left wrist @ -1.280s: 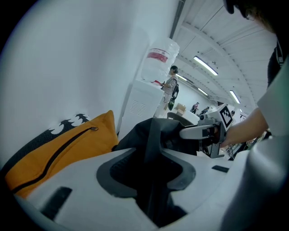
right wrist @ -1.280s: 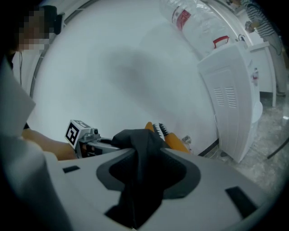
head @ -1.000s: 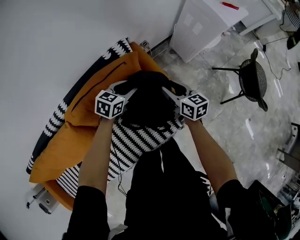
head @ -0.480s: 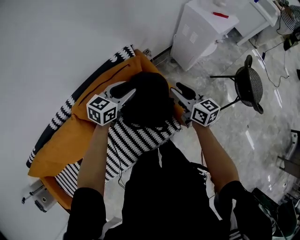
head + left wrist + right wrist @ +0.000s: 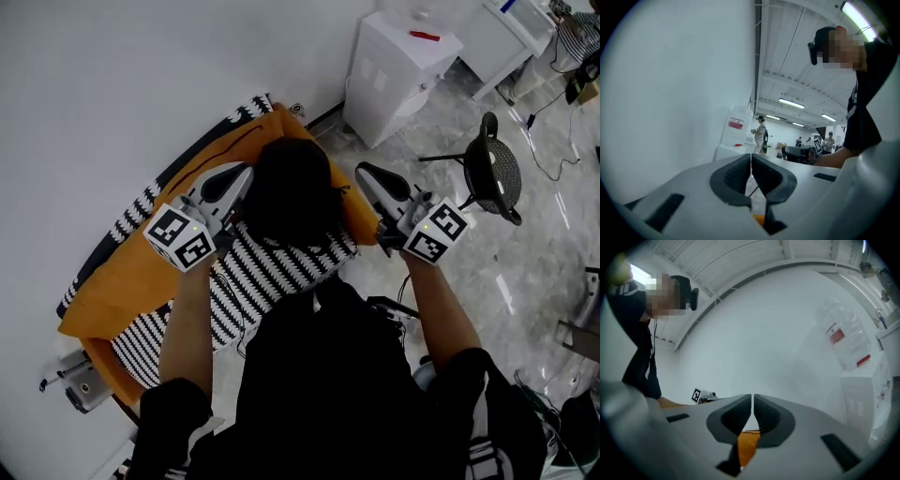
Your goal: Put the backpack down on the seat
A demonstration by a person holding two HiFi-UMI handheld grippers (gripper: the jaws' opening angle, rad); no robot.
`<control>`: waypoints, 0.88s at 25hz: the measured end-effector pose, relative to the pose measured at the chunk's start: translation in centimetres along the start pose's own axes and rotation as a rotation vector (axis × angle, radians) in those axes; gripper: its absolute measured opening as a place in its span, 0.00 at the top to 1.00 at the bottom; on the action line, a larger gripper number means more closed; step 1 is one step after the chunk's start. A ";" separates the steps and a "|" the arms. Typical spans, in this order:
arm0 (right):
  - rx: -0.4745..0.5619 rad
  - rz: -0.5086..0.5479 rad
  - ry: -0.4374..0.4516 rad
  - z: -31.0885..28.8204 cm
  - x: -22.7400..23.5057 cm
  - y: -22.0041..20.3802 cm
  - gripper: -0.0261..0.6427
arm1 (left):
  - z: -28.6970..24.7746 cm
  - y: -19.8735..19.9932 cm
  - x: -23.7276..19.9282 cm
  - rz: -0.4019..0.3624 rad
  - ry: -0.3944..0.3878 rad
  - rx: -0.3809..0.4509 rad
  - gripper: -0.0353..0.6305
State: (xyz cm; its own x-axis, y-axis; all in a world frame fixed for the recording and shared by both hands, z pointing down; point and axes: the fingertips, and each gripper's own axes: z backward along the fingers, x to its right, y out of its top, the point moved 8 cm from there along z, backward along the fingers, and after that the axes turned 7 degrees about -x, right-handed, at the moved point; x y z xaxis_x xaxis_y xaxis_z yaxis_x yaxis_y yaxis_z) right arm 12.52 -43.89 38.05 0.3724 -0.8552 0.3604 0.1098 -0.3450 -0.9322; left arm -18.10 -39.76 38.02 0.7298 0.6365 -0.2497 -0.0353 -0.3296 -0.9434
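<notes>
Now the black backpack [image 5: 291,192] sits on the orange seat [image 5: 131,272]; left gripper [image 5: 232,181] and right gripper [image 5: 367,176], either side, have just closed their jaws, empty.

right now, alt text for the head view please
A black backpack rests on the orange seat and its striped cloth. The left gripper and right gripper flank it, jaws just closed on nothing.

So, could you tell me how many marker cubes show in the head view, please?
2: one marker cube on the left gripper, left of the backpack; the other on the right gripper, right of it.
</notes>
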 end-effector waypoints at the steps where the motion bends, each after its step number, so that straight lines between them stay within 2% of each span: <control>1: 0.013 0.014 0.017 0.8 -0.9 0.6 0.91 | 0.8 0.6 1.0 0.000 -0.004 0.022 0.91; 6: 0.041 0.082 0.099 3.5 -4.9 2.7 0.91 | 3.9 1.9 5.7 -0.039 -0.016 0.072 0.91; 12: 0.021 0.134 0.174 5.0 -9.3 1.9 0.91 | 6.4 1.5 10.3 -0.064 -0.017 0.076 0.91; 17: 0.024 0.168 0.170 7.1 -13.5 1.1 0.91 | 9.2 0.7 13.9 -0.072 -0.090 0.090 0.91; 22: 0.004 0.167 0.125 10.0 -20.3 -1.6 0.91 | 13.9 -1.0 19.0 -0.102 -0.174 0.114 0.91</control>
State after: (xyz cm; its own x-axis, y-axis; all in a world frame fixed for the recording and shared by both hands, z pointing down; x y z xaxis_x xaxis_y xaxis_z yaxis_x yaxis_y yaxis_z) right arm 14.01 -22.09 31.87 0.2684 -0.9420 0.2017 0.0593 -0.1928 -0.9794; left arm -13.68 -17.64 31.23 0.6054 0.7761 -0.1765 -0.0519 -0.1828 -0.9818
